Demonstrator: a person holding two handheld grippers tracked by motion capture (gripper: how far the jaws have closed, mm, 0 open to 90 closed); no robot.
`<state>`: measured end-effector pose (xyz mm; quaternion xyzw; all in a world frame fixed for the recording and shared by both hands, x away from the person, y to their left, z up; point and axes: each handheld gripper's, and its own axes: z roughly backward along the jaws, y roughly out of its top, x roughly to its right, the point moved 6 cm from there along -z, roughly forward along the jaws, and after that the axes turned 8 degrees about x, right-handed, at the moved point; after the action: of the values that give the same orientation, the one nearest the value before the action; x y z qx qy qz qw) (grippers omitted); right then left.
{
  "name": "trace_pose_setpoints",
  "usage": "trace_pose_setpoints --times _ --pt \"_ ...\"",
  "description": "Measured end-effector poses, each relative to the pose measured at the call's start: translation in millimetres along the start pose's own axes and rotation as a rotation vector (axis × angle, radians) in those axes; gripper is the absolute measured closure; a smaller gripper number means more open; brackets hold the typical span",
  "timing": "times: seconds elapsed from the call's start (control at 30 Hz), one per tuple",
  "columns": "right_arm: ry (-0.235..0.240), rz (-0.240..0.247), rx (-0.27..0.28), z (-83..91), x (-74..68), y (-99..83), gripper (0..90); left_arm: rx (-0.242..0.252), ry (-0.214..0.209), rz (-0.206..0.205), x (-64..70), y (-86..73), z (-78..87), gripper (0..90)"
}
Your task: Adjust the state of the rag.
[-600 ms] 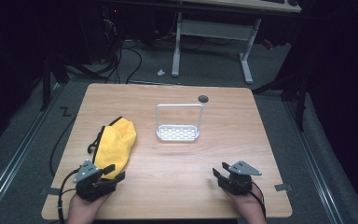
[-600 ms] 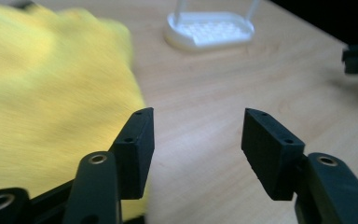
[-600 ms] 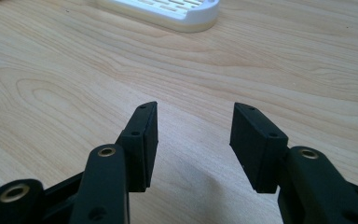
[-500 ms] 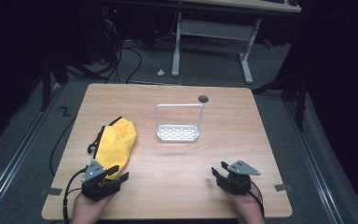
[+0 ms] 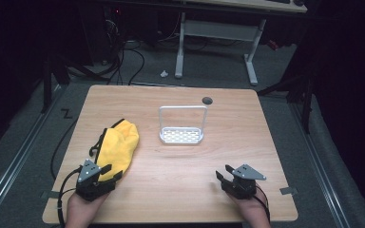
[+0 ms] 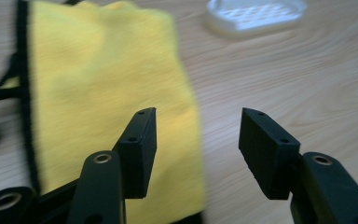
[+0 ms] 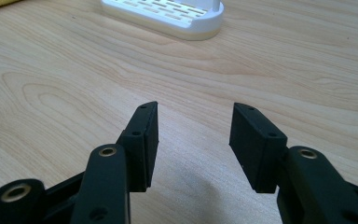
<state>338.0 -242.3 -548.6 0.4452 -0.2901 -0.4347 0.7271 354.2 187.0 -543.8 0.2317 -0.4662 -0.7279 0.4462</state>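
Observation:
A yellow cloth with black trim (image 5: 117, 145) lies on the left half of the wooden table (image 5: 180, 156). My left gripper (image 5: 111, 173) is open at the cloth's near end; in the left gripper view the yellow cloth (image 6: 102, 93) lies under the left jaw, and the right jaw is over bare wood. A white perforated tray with a wire handle (image 5: 182, 135) stands mid-table; the tray (image 6: 256, 16) is blurred at the top of the left gripper view. My right gripper (image 5: 223, 177) is open near the front right edge, over bare wood, with the white tray (image 7: 165, 16) far ahead.
A small dark round hole (image 5: 207, 100) sits near the table's far edge. Beyond the table stand a white desk frame (image 5: 216, 45) and floor cables (image 5: 123, 57). A cable (image 5: 59, 190) trails off the table's left front corner.
My left gripper has moved slightly right and forward along the cloth's near end. The right gripper has stayed put.

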Motion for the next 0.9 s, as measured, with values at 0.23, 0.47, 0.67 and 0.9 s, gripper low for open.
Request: trace_pose_setpoints --times 0.23,0.47,0.67,0.9 --pt "0.006 -0.002 -0.008 -1.0 -0.5 -1.3 52.7 -0.115 0.058 -0.053 -4.8 -21.3 -11.6 66.9" --pt "0.014 0.006 -0.005 -1.0 -3.2 -0.6 52.7 -0.101 -0.055 -0.126 40.2 -14.8 -21.0 83.6" --pt "0.020 0.016 -0.008 -1.2 -6.0 -0.4 52.7 -0.090 -0.243 -0.163 102.8 -12.1 -33.7 83.5" --pt "0.031 0.026 -0.018 -3.4 -9.5 -1.7 52.7 -0.068 -0.376 -0.144 139.5 -11.8 -43.4 77.3"
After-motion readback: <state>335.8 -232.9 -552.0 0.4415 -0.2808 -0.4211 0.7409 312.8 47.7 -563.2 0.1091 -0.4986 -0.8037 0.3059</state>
